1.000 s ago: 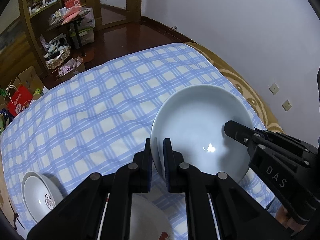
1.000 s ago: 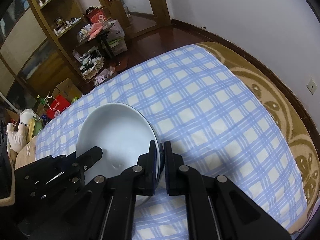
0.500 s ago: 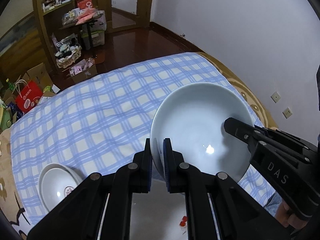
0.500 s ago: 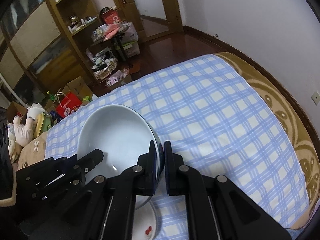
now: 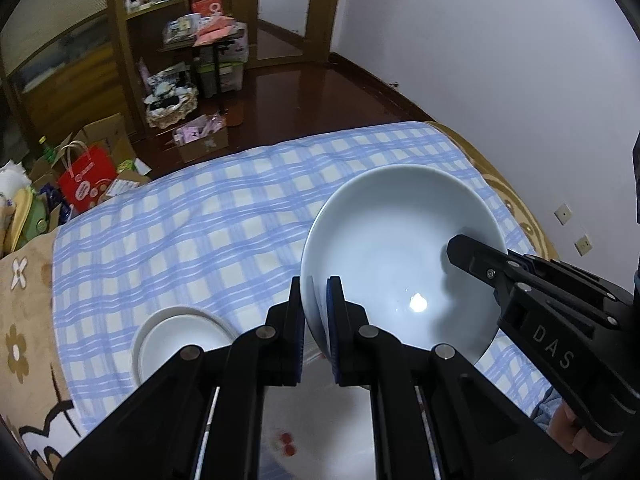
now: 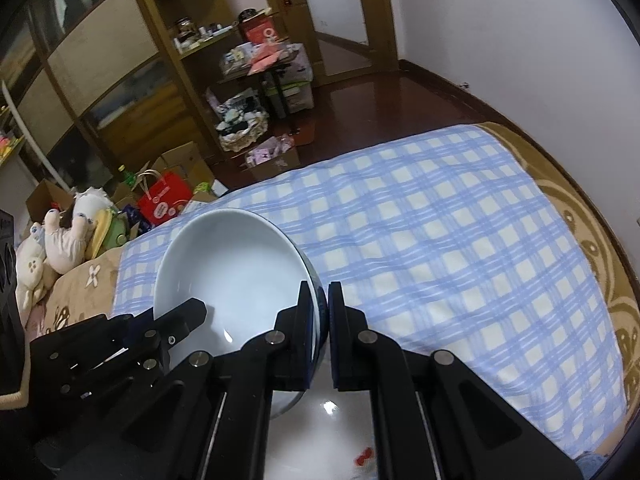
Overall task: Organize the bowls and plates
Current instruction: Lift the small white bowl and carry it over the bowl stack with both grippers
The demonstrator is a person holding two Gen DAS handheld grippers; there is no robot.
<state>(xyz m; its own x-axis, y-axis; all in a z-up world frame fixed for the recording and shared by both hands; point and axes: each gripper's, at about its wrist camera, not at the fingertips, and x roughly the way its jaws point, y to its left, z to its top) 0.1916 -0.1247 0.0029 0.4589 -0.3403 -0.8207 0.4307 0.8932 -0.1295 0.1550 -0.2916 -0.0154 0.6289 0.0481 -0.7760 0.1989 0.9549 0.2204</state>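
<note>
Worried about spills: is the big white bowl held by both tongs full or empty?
Empty. The big white bowl shows a bare glossy inside with only a light glint, and the right wrist view shows the same.

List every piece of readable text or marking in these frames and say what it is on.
"DAS": raised letters on the body of the right gripper, seen from the left wrist.
Red gift bag: round white logo, too blurred to read.
Red box on the shelf: white symbol, not legible.
Nothing else is readable.
</note>
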